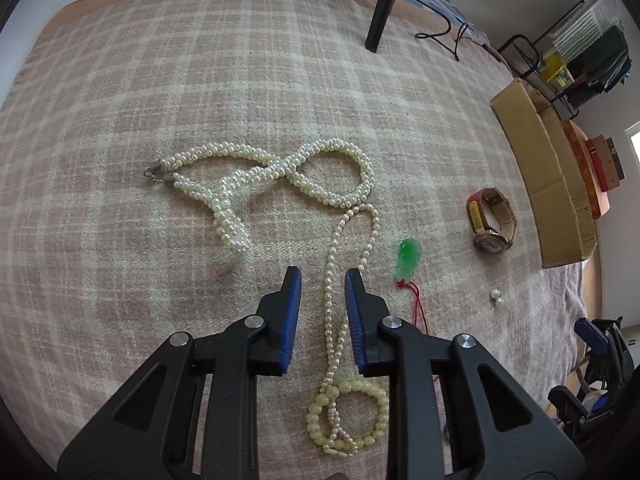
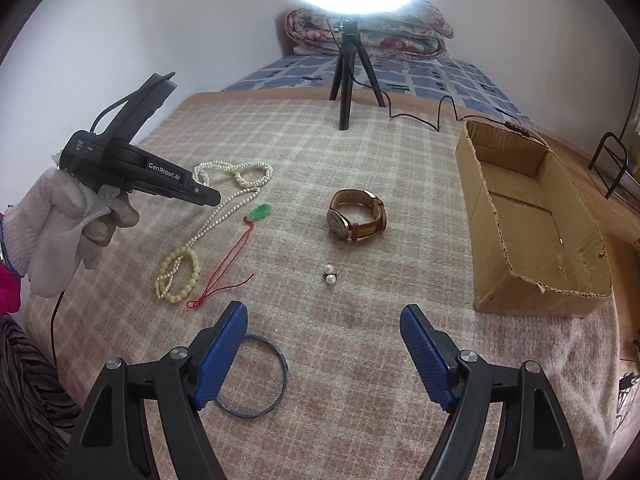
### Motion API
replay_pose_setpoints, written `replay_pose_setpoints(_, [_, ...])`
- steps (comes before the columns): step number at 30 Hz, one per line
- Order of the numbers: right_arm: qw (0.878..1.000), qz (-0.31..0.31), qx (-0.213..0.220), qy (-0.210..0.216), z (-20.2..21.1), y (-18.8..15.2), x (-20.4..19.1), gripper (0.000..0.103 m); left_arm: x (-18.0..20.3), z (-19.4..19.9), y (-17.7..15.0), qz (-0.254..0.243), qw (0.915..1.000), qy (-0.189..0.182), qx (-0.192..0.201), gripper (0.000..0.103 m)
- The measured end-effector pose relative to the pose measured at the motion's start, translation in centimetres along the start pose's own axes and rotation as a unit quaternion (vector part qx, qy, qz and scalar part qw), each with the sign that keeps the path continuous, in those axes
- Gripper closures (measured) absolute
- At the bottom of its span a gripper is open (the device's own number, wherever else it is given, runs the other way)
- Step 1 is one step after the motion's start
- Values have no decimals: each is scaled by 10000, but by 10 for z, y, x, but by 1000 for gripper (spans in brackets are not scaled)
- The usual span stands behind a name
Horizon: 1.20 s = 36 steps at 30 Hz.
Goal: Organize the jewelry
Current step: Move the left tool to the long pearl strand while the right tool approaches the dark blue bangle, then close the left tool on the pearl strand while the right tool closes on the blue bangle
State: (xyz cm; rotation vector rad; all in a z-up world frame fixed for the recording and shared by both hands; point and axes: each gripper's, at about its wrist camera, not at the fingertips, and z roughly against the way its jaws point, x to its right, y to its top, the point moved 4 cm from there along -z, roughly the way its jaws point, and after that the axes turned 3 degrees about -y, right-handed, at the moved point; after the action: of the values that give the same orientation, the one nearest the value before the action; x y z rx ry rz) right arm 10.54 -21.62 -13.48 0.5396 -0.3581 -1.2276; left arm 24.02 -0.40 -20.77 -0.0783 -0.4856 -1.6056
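Note:
Jewelry lies on a pink plaid blanket. A thick twisted pearl necklace lies ahead of my left gripper, which is open, jaws on either side of a thin pearl strand and above it. A cream bead bracelet lies under the strand's near end. A green pendant on red cord, a brown-strap watch and pearl earrings lie to the right. My right gripper is open and empty above the blanket, a blue bangle beneath its left finger. The left gripper also shows in the right wrist view.
An open, empty cardboard box stands at the right of the blanket. A ring light on a black tripod stands at the far edge, its cable trailing right. Folded quilts lie behind. A metal rack stands at the far right.

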Motion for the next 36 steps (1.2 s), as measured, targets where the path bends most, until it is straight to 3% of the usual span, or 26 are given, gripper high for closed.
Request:
replay_pose_setpoints(10, [9989, 130, -445, -33, -19, -13, -5, 30, 5, -14, -6, -383, 9977, 562, -12, 85])
replay_pose_setpoints(13, [9977, 181, -655, 19, -30, -20, -9, 37, 8, -20, -4, -453, 9968, 653, 41, 86])
replay_pose_setpoints(15, [9964, 262, -804, 66, -37, -25, -13, 44, 11, -21, -4, -462, 9966, 677, 77, 86])
replay_pose_setpoints(20, [9916, 544, -1176, 43, -56, -40, -25, 51, 11, -23, 0, -442, 9968, 655, 147, 90])
replay_pose_setpoints(26, [9895, 742, -1231, -148, -62, -46, -31, 50, 7, -20, -4, -278, 9968, 663, 344, 98])
replay_pose_setpoints(31, [9900, 783, -1173, -44, -61, -46, -37, 65, 3, -16, -5, -74, 9972, 593, 439, 101])
replay_pose_setpoints(36, [9902, 833, -1121, -17, -58, -47, -39, 91, -5, -7, -1, 298, 9978, 287, 514, 101])
